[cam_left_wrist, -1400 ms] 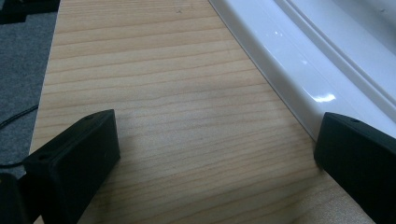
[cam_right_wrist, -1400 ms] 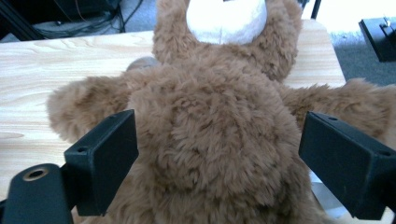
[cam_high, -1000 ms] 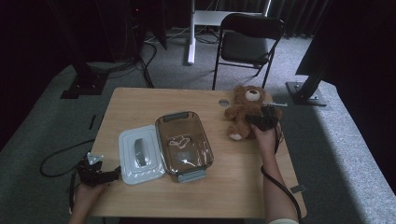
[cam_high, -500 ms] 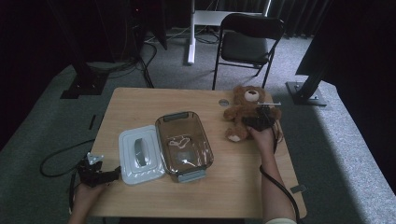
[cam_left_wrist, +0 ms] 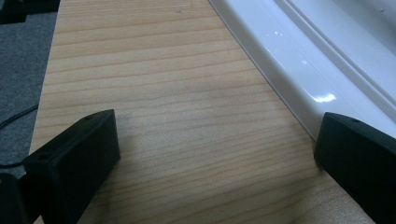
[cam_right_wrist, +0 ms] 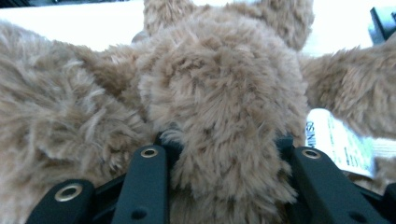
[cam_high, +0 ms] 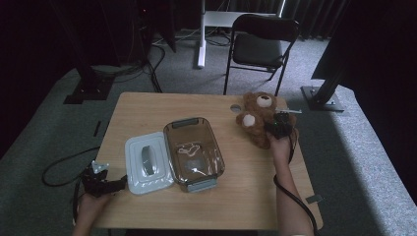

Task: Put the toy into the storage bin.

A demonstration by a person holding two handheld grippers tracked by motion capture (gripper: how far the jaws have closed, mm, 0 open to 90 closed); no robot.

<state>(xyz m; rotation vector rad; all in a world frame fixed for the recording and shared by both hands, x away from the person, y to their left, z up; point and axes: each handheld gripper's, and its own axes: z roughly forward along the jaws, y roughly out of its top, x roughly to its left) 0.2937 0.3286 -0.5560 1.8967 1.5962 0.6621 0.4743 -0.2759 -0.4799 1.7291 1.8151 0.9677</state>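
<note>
A brown teddy bear (cam_high: 255,115) lies near the table's right edge. My right gripper (cam_high: 276,129) comes at it from the near side. In the right gripper view its black jaws press in on both sides of a plump furry part of the bear (cam_right_wrist: 219,84), so my right gripper (cam_right_wrist: 224,158) is shut on it. A white label (cam_right_wrist: 336,140) sticks out at the right. My left gripper (cam_high: 117,185) rests low at the table's front left corner. There my left gripper (cam_left_wrist: 215,140) stands open over bare wood, its right jaw next to the white lid (cam_left_wrist: 299,60).
A clear brown container (cam_high: 193,152) sits mid-table with the white lid (cam_high: 146,162) flat beside it on the left. The wooden table (cam_high: 147,110) has bare room at the back and front right. A folding chair (cam_high: 260,46) stands beyond the table. Cables trail on the floor.
</note>
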